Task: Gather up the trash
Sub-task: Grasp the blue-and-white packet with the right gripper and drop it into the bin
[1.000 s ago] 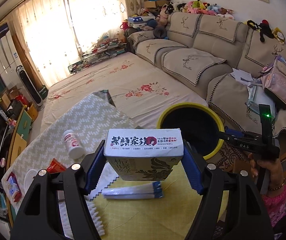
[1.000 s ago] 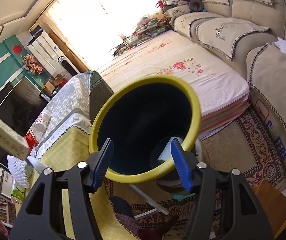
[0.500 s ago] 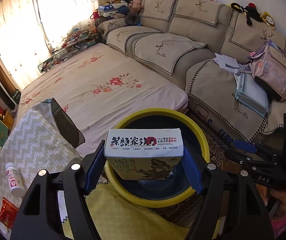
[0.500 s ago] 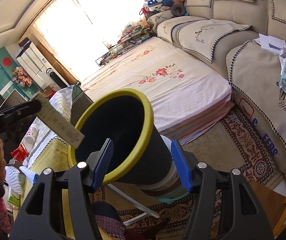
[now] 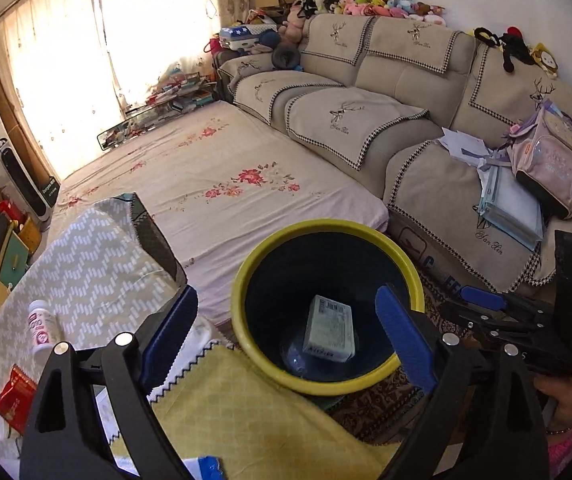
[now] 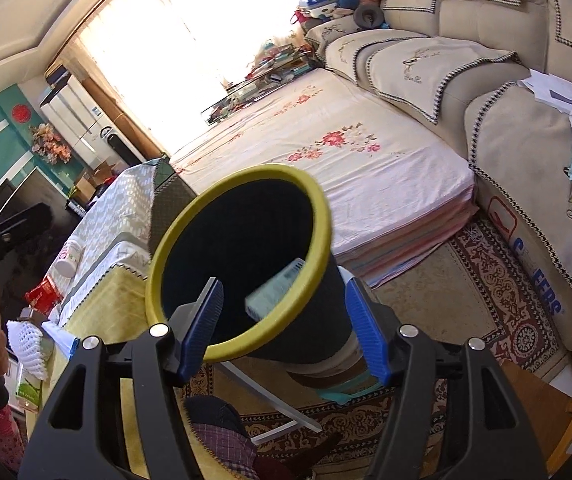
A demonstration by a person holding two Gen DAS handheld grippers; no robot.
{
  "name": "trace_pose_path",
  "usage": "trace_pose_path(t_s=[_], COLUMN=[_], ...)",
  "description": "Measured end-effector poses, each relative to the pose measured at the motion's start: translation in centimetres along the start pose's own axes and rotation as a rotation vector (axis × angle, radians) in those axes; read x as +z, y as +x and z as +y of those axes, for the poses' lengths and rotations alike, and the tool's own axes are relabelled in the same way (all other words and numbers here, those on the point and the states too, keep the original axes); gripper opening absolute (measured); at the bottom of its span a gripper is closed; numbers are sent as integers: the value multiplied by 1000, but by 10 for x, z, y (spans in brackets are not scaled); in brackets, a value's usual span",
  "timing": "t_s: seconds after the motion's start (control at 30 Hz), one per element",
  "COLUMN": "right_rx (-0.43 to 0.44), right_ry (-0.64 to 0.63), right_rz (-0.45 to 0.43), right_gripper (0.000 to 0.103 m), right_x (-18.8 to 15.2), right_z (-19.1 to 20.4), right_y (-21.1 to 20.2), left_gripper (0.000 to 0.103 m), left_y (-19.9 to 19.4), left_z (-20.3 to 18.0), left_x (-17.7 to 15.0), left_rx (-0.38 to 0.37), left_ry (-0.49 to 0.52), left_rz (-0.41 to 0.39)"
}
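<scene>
Your black bin with the yellow rim (image 5: 327,388) stands on the patterned rug, tilted, just beside the table under its yellow cloth (image 5: 246,420). Your right gripper (image 6: 282,326) is clamped on the bin, one blue pad inside the rim and the other against the outer wall. Your left gripper (image 5: 286,334) hangs over the mouth with its jaws spread wide and nothing between them; they have just been opening. The printed box (image 5: 329,330) lies inside the bin, down near the bottom. A small white bottle (image 5: 40,330) and a red packet (image 5: 12,396) sit on the table.
</scene>
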State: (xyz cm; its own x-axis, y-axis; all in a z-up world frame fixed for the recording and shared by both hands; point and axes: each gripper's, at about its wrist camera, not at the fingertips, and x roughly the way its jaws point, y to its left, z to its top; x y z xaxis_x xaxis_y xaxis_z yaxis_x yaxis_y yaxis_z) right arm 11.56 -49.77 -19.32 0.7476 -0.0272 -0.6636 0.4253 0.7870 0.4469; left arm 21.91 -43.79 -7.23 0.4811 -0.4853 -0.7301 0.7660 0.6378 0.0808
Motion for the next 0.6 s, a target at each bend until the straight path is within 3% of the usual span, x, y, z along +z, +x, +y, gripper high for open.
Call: trace_pose_path(t_s=[0.33,0.6], right_rx=[113,293], right_ry=[-226,-549], right_rz=[86,182], right_gripper=[61,61], right_x=[-18,-48], right_z=[90,196], right_y=[19,39], left_gripper=[94,95], left_y=[-103,-167], left_z=[89,150], left_x=[-94,-191], left_rx=[137,243], left_ry=[-242,-408], left_rz=[-66,-92])
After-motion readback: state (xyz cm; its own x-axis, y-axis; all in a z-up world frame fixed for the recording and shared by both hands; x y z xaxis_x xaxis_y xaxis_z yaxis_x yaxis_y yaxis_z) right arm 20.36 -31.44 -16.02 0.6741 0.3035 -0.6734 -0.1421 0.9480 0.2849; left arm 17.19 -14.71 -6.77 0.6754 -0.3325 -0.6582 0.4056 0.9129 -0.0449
